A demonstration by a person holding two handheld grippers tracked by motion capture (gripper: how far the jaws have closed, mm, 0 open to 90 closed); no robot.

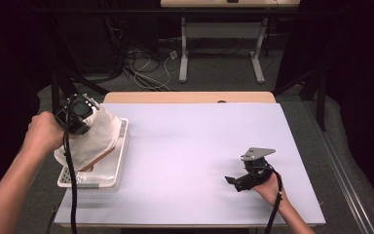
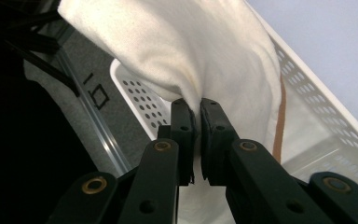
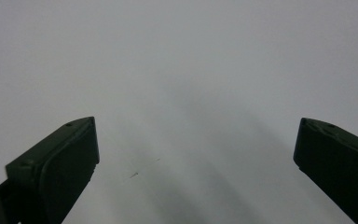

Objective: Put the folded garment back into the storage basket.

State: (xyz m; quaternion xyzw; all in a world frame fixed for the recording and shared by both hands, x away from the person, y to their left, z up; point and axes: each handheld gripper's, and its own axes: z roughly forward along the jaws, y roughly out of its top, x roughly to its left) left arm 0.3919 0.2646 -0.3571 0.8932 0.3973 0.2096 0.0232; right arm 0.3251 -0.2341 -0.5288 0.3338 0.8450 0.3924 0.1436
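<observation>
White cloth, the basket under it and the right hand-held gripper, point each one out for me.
white cloth [image 2: 205, 56], left gripper view, its bunched middle above the pinch.
basket [image 1: 122, 146], high view, its right rim.
right hand-held gripper [image 1: 230, 181], high view, between its open fingertips.

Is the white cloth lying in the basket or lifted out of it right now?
Partly lifted. The left gripper has its jaws shut on a fold of the white cloth, bunched above the basket, while its lower part still hangs inside.

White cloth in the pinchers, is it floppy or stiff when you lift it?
Probably floppy: the white cloth bunches into folds where the left gripper pinches it and sags into the white basket. It seems light, since one small pinch holds it. It likely won't slip, because the jaws are clamped tight on the fold.
</observation>
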